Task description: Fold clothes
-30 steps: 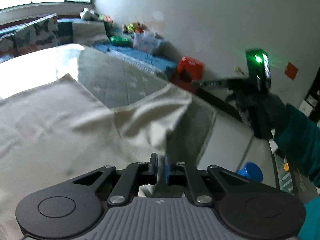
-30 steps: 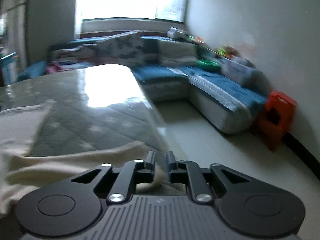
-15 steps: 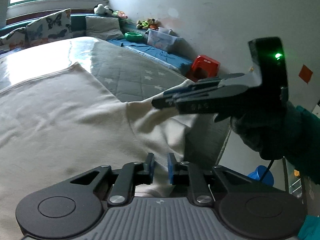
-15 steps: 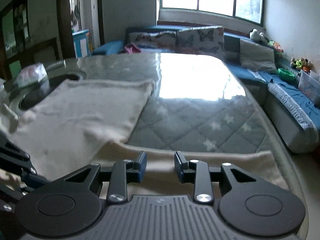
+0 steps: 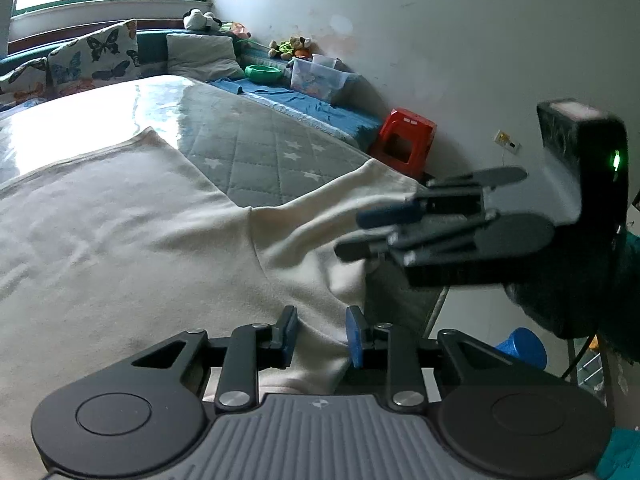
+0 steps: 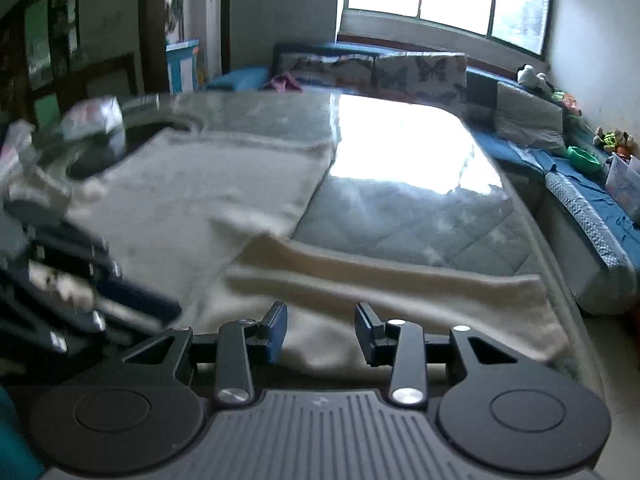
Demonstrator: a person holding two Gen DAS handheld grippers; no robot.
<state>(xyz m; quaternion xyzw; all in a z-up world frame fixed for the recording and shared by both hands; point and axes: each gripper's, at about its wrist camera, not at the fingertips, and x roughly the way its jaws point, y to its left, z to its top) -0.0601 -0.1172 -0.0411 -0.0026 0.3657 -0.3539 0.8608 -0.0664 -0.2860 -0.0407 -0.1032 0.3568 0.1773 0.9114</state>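
Note:
A cream garment lies spread on the quilted grey table, one sleeve reaching toward the right edge. My left gripper is open just above the cloth by the sleeve's underarm, holding nothing. My right gripper shows blurred at the right of the left wrist view, over the sleeve end. In the right wrist view the right gripper is open over the sleeve, and the left gripper shows blurred at the left.
A red stool and a blue couch with a clear box stand past the table's right edge. A blue cup is low on the floor. A plastic bag lies at the table's far left.
Both grippers have opened from nearly shut. The right gripper has swung left over the sleeve and come close to the left gripper. The sleeve has dropped flatter onto the table.

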